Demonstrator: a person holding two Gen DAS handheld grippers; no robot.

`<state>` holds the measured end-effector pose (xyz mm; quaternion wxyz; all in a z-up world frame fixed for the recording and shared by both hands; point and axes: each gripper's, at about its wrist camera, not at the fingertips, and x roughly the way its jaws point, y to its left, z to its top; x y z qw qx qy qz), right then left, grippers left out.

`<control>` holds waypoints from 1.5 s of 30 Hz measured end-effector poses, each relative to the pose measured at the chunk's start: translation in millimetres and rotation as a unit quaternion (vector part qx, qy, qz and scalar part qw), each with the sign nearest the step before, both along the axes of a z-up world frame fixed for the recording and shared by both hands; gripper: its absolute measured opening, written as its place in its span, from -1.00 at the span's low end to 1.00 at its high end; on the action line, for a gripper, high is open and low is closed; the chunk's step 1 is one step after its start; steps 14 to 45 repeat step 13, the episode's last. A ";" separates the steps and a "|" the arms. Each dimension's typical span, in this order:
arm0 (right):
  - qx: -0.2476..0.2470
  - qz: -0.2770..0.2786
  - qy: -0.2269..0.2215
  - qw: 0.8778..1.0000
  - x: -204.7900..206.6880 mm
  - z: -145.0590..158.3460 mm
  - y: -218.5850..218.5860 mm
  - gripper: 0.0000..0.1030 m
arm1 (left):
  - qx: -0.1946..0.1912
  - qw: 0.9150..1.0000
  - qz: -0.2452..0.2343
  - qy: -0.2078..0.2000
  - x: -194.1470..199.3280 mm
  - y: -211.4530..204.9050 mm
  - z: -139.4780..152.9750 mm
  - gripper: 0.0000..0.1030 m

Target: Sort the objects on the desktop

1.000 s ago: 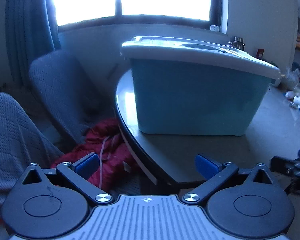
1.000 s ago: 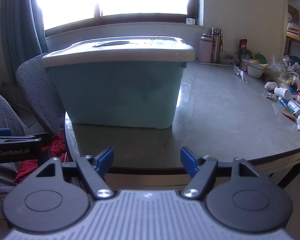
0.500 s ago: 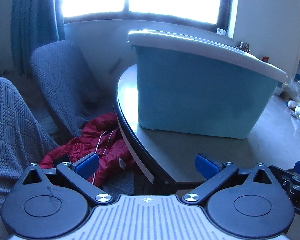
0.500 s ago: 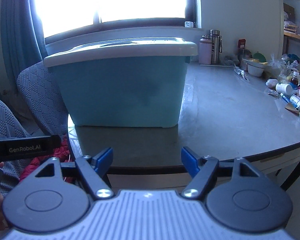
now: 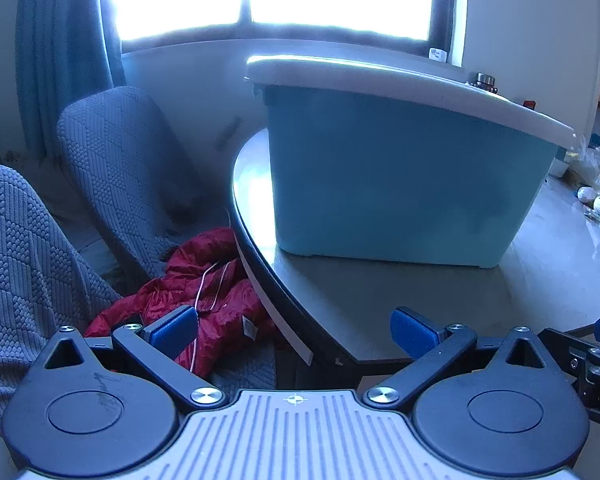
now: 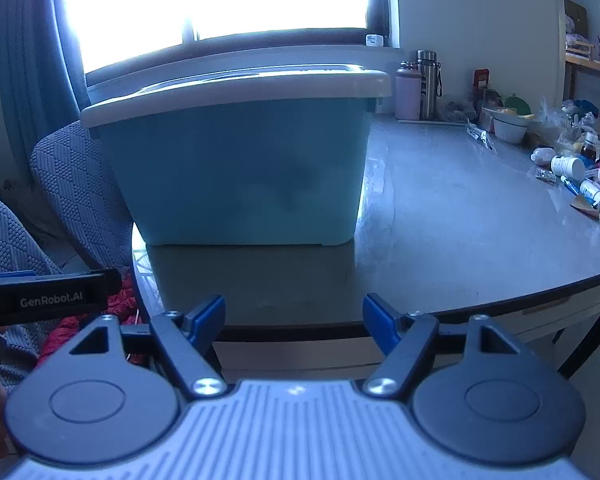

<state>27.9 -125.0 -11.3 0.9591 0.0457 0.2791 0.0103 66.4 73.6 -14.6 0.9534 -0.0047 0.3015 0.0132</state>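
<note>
Only the right wrist view shows two flasks (image 6: 418, 84) and a scatter of small bottles and tubes (image 6: 580, 176) far right of the right tool (image 6: 294, 316). The left view alone shows a red jacket (image 5: 204, 292) below the left tool (image 5: 294, 330). One lidded blue bin (image 5: 400, 176) stands on the counter (image 6: 460, 232) ahead of both tools, long side facing them. Both tools gape apart, empty.

Left gripper (image 5: 294, 330) and right gripper (image 6: 294, 318) side by side — fingers spread wide, holding nothing
</note>
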 end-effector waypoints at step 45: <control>0.007 -0.007 0.002 1.000 2.4 -1.3 -3.3 0.47 | 0.021 1.000 -0.015 0.002 1.8 -8.2 -0.3 1.00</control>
